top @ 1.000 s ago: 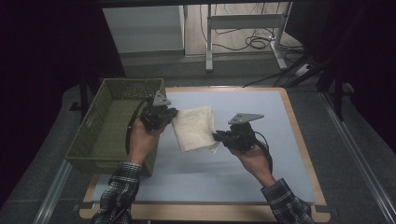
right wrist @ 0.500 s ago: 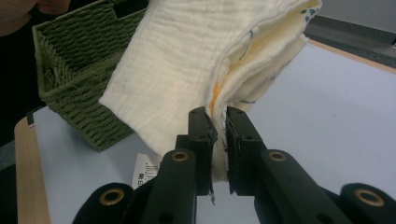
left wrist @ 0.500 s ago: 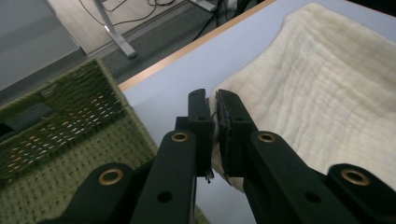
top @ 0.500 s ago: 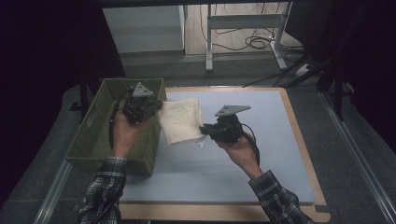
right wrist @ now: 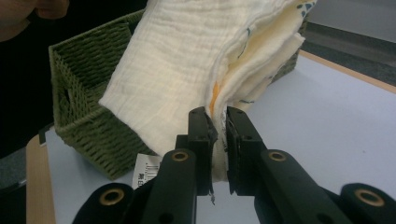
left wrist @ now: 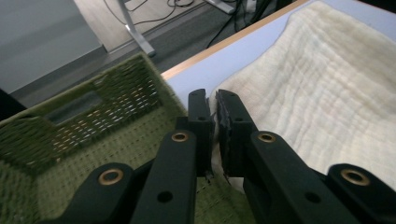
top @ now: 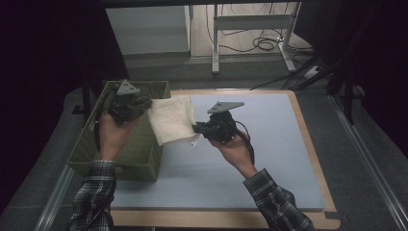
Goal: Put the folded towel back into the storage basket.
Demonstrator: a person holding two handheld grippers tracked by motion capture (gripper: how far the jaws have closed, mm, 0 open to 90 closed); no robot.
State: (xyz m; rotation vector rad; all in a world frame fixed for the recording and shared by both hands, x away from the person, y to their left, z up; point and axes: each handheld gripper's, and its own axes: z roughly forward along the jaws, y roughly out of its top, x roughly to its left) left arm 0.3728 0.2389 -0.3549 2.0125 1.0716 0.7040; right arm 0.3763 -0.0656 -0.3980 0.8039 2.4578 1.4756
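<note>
A folded cream cloth [top: 171,119] hangs in the air between my two grippers, at the right rim of the green woven basket [top: 146,159]. My left gripper [top: 144,107] is shut on the cloth's left edge and sits over the basket; the left gripper view has that cloth [left wrist: 327,93] pinched between its jaws, basket [left wrist: 93,121] below. My right gripper [top: 196,129] is shut on the cloth's right edge above the blue mat [top: 269,154]. In the right gripper view the cloth [right wrist: 187,70] shows its folded layers and a small label, with the basket [right wrist: 88,84] behind it.
The blue mat lies on a wooden-edged table [top: 308,134]. The basket stands at the mat's left side. Beyond the table are a metal stand [top: 250,29] and cables on the floor [top: 262,45]. Plaid sleeves [top: 279,202] enter from below.
Both grippers have carried the cloth leftward and a little up, from over the mat's middle to the basket's right rim. The left gripper now hangs over the basket.
</note>
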